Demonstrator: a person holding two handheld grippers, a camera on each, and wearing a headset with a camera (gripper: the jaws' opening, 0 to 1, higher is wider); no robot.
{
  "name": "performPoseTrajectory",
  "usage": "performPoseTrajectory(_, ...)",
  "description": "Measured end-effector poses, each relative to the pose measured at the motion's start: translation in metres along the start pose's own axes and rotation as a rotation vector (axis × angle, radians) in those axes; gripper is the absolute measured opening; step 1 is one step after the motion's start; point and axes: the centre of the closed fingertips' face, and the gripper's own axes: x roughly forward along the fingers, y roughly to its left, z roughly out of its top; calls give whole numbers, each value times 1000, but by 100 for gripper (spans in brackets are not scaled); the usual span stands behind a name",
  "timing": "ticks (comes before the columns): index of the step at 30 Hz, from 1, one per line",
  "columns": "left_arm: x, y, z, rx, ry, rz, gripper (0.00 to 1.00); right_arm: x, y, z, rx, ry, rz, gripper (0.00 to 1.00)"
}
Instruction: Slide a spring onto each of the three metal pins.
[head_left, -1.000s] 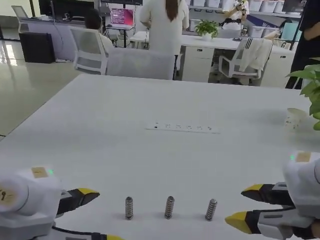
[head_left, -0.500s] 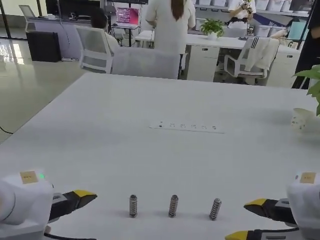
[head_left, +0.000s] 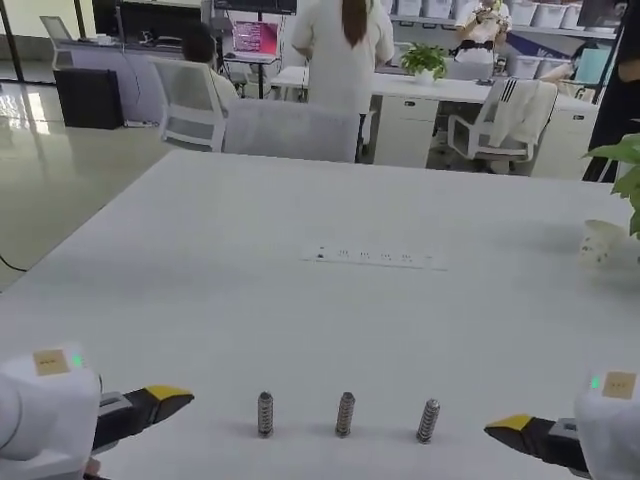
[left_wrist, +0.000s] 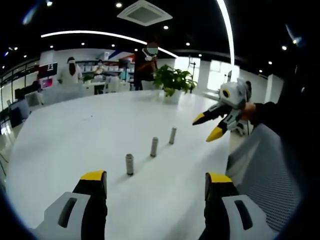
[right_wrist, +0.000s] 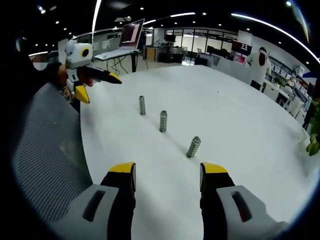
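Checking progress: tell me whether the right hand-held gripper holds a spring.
No, the right hand-held gripper is open with nothing between its jaws.

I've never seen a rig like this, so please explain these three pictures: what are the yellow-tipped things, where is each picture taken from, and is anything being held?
There is no robot here: a person holds a two-jaw gripper in each hand. The head view comes from a camera on the person's headset, looking down at a white table. The two round pictures come from cameras riding on the left gripper and the right gripper, each looking out between its own yellow-tipped jaws. On the table, standing upright in a row, are the left spring, the middle spring and the right spring. Both grippers are open and hold nothing.
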Motion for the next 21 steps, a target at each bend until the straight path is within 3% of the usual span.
performPoseTrajectory(8, 1, 1, -3, -4, 6, -3, 77, 1, 4, 5, 18, -45, -64, 51)
performPoseTrajectory(21, 1, 1, -3, 1, 6, 0, 76, 0, 1, -3, -4, -19, -104, 50)
